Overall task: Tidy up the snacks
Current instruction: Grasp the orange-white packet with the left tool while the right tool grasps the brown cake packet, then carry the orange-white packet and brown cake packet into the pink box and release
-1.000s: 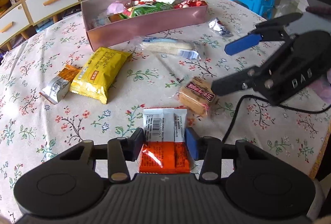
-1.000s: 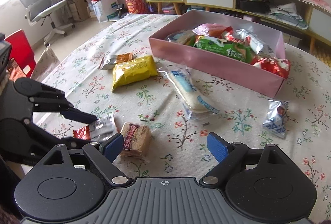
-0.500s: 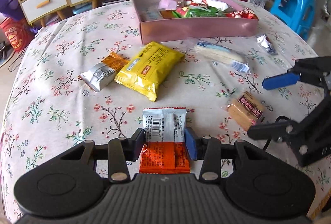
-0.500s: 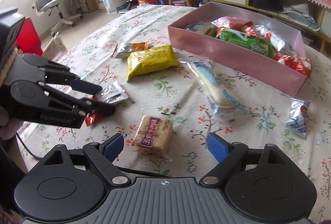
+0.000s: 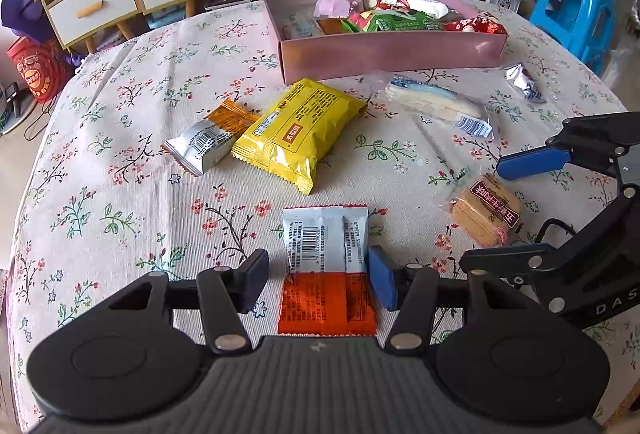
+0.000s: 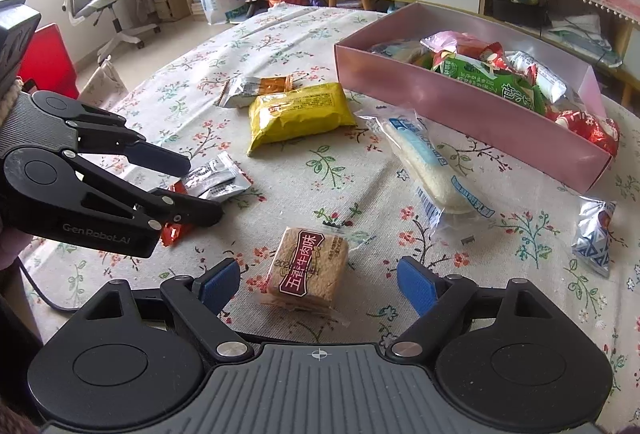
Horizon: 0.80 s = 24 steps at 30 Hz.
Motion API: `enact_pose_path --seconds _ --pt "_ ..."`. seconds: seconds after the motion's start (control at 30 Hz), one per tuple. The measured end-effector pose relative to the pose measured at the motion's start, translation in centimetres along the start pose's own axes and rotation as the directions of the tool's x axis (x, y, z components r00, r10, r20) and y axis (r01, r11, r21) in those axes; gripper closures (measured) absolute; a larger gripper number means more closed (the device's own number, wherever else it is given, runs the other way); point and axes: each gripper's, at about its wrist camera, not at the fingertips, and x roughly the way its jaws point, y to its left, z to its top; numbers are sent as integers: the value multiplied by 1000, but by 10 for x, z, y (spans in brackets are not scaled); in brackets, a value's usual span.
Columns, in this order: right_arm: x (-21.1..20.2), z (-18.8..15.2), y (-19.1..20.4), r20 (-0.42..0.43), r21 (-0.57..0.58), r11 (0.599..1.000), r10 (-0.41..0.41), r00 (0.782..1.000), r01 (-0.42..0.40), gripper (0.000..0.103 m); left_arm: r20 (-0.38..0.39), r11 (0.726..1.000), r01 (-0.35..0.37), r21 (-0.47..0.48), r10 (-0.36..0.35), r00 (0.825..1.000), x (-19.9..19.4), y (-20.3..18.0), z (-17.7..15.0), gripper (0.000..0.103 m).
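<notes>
The left gripper (image 5: pixel 318 280) hung over the near edge of the table (image 5: pixel 120 137), its jaws having just been opening, with the orange-and-silver snack packet (image 5: pixel 326 270) lying flat on the flowered cloth between them; a sliver of cloth showed on the left side, and on the right the blue pad stood at the packet's edge, touching or not I could not tell. The right gripper (image 6: pixel 318 284) had its jaws spread wide on either side of the brown biscuit pack (image 6: pixel 308 268), neither pad touching it. Farther out on the table lay the yellow packet (image 5: pixel 300 133) with a silver-and-orange wrapper (image 5: pixel 210 139) just beside it on the left, a long white bar in clear wrap (image 5: pixel 438 105) to the right, and a small silver-blue sachet (image 5: pixel 522 81) near the far right edge. Behind them stood the pink box (image 5: pixel 392 49), open-topped and already holding a heap of green, red, white and pink snack packets.
</notes>
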Motion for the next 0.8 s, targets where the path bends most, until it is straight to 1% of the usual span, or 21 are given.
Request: enact_pose_path --seconds 0.07,0.17,0.2,0.23,0.27,0.33,0.37,0.4,0.53,0.8 --pt "0 0 1 2 -6 1000 4 1000 -4 18 -2 1000 11 -15 -11 1000 0 2 0 54" --pt "-1 0 4 7 -14 1000 10 1000 -10 28 0 999 25 -32 -25 1000 0 3 0 59" --pt "0 0 4 7 -18 1000 11 1000 -11 33 1 999 27 -31 -27 1000 0 2 0 62" --pt "-1 1 5 8 -23 1000 12 1000 -12 39 3 999 28 -29 -27 1000 -1 2 0 62" --pt "-1 1 5 9 -27 1000 14 1000 -14 42 4 999 26 -27 -26 1000 -1 1 0 63" --pt "-1 1 5 12 -30 999 17 1000 -17 62 8 999 25 -28 -25 1000 -1 1 0 64" --pt "-2 2 4 12 -28 999 18 1000 -18 67 8 999 26 -32 -26 1000 -1 1 0 65" --pt "-2 3 2 11 -21 1000 22 1000 -22 70 8 999 27 -36 -26 1000 -1 1 1 66" --pt "-4 7 -5 3 29 999 41 999 -41 70 7 998 30 -50 -30 1000 -1 3 2 67" --pt "-11 15 -12 34 50 998 28 999 -30 70 20 998 37 -59 -36 999 -4 5 7 67"
